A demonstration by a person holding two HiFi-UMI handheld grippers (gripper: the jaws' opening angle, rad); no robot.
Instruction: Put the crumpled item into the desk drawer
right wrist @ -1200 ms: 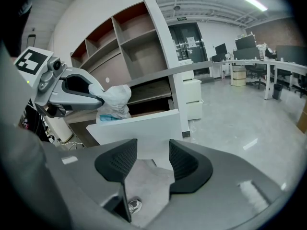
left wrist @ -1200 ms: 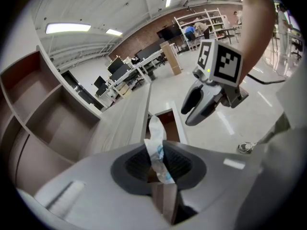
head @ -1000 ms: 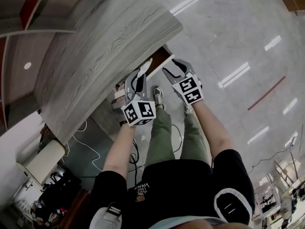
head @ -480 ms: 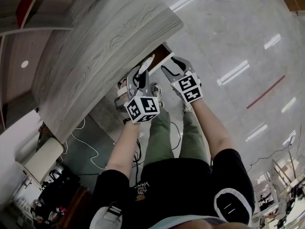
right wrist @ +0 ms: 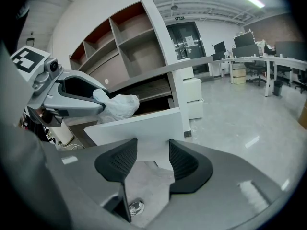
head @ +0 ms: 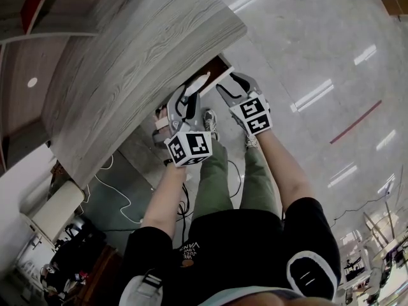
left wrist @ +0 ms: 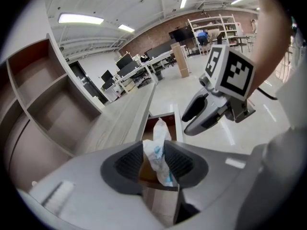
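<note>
The crumpled item is a white wad with blue print, and my left gripper is shut on it. It hangs just over the open desk drawer, whose brown inside shows below the wad. In the head view the left gripper holds the wad at the drawer under the grey wooden desk top. My right gripper is open and empty, close in front of the white drawer front. From that side the wad sits above the drawer's rim.
Open wooden shelves rise behind the desk. The person's legs and shoes stand right below the drawer. A white cable lies on the floor at the left. A small white cabinet stands beyond the drawer.
The left gripper with the wad has crept slightly up toward the drawer opening. The right gripper has hardly moved.
</note>
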